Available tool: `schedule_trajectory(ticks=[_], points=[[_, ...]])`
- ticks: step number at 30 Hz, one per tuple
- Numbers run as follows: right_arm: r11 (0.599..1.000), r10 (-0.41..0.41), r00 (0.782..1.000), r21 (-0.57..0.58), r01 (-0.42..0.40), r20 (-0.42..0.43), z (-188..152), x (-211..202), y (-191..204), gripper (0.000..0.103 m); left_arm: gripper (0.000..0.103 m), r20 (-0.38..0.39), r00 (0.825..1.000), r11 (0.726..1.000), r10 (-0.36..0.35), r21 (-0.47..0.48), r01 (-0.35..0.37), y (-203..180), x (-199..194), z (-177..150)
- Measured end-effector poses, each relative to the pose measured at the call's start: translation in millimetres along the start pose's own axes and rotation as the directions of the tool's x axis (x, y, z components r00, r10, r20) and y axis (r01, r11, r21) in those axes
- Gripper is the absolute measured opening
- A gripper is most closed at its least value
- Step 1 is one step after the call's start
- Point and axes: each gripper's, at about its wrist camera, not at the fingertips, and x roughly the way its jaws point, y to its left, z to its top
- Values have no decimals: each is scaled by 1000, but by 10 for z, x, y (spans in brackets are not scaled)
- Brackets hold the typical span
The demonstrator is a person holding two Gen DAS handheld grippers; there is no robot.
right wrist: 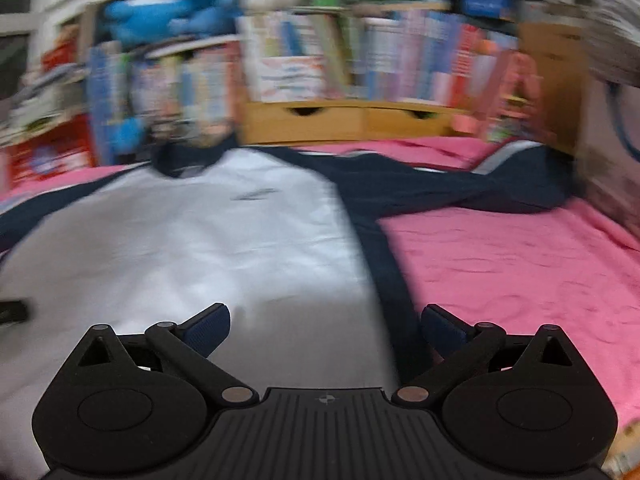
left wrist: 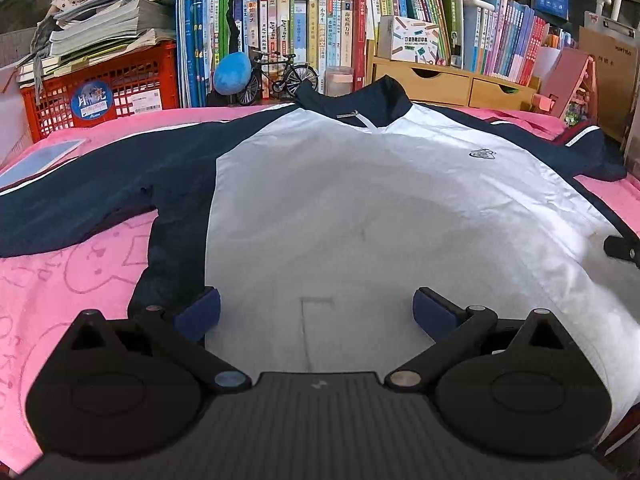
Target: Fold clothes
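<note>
A white jacket (left wrist: 360, 208) with navy sleeves and collar lies spread flat, front up, on a pink bedsheet (left wrist: 60, 280). My left gripper (left wrist: 316, 312) is open and empty above the jacket's lower left part, near the navy side panel. My right gripper (right wrist: 326, 330) is open and empty above the jacket's (right wrist: 180, 240) lower right part, over the navy side seam. The right wrist view is motion-blurred. The right gripper's tip shows at the right edge of the left wrist view (left wrist: 622, 246). The right sleeve (right wrist: 460, 188) stretches out over the pink sheet (right wrist: 520, 272).
Behind the bed stand bookshelves full of books (left wrist: 320, 40), a red crate (left wrist: 104, 96) with stacked papers, a wooden drawer box (left wrist: 452, 80), a model bicycle (left wrist: 276, 76) and a blue plush (left wrist: 232, 74). A tablet (left wrist: 38, 160) lies at the sheet's left edge.
</note>
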Motion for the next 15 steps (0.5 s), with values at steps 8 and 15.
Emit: schedule_trajectory(ticks=[8,15], points=[[960,236,971,-143,-239,-40,-68,-76,584,103,103,-1,1000,1000,1,12,-1,7,2,-9],[997,24,1000,-69,-25,-17,-77,-12,212,103,103,3,1000,1000,4,10,-4,68,-25,-35]])
